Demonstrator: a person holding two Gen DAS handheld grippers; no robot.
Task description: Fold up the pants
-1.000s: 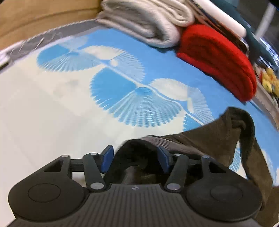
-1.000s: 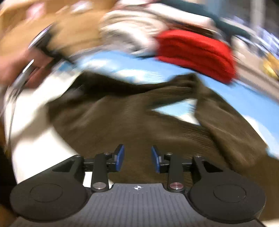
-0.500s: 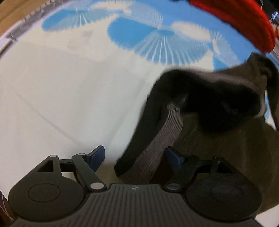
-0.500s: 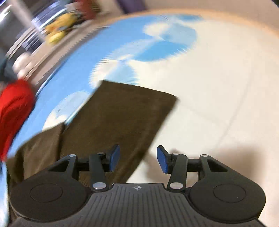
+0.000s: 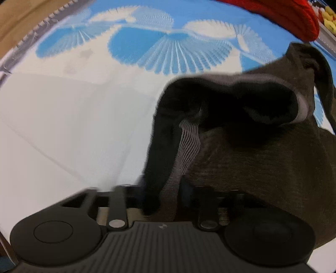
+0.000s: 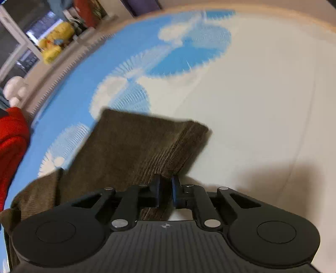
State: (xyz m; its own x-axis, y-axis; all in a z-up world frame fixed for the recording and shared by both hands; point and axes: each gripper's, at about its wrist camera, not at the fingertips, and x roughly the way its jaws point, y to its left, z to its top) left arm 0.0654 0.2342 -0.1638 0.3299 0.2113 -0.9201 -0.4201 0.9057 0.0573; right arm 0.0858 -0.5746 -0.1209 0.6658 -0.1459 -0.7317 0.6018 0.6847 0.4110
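Dark brown corduroy pants lie on a blue-and-white patterned sheet. In the left wrist view the waistband end (image 5: 241,117) is bunched up with its dark lining open, and my left gripper (image 5: 166,197) is closed on the ribbed waistband edge. In the right wrist view a flat pant leg (image 6: 134,151) stretches away from me, and my right gripper (image 6: 166,189) is shut on its near hem edge. The blue pads are nearly together with cloth between them.
A red folded garment (image 5: 279,16) lies at the far edge of the bed; it also shows in the right wrist view (image 6: 10,147). A yellow stuffed toy (image 6: 52,44) and white plush sit beyond the bed edge. The sheet (image 6: 262,94) spreads to the right.
Both grippers were open half a second ago. Now the left has closed on the waistband and the right has closed on the pant leg's hem.
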